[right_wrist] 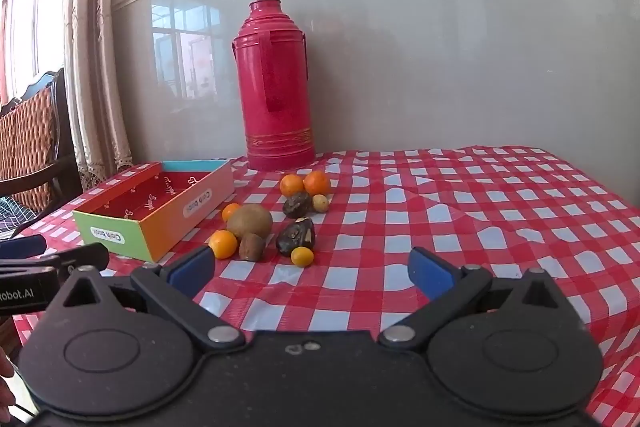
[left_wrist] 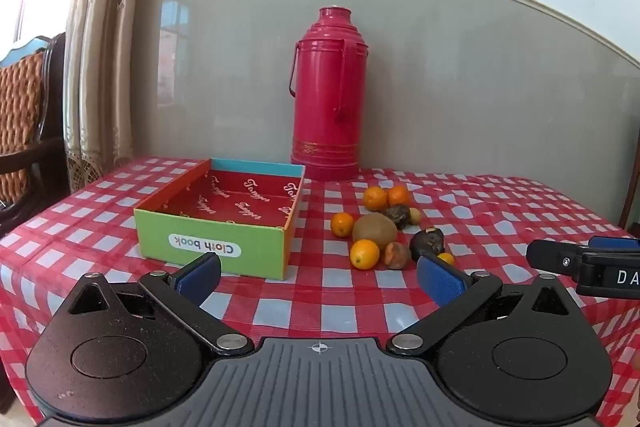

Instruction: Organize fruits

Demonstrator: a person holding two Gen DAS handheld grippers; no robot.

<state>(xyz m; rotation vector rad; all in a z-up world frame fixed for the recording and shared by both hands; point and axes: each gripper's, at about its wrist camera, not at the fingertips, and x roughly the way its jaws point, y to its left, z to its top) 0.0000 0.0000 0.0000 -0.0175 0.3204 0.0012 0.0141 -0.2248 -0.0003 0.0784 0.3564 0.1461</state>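
A pile of fruit lies on the red checked tablecloth (left_wrist: 328, 291): several small oranges (left_wrist: 364, 254), a brown kiwi (left_wrist: 374, 231), dark wrinkled fruits (left_wrist: 427, 242) and a small brownish one (left_wrist: 397, 255). The same pile shows in the right wrist view, with the kiwi (right_wrist: 250, 221) and oranges (right_wrist: 223, 244). An open cardboard box (left_wrist: 218, 217) with a red inside stands left of the fruit, empty; it also shows in the right wrist view (right_wrist: 156, 209). My left gripper (left_wrist: 318, 277) is open, just short of the pile. My right gripper (right_wrist: 312, 269) is open, just short of it too.
A tall red thermos (left_wrist: 329, 99) stands behind the fruit against the wall, also seen in the right wrist view (right_wrist: 276, 87). A chair (left_wrist: 24, 131) and a curtain (left_wrist: 100, 47) are at the left, beyond the table edge.
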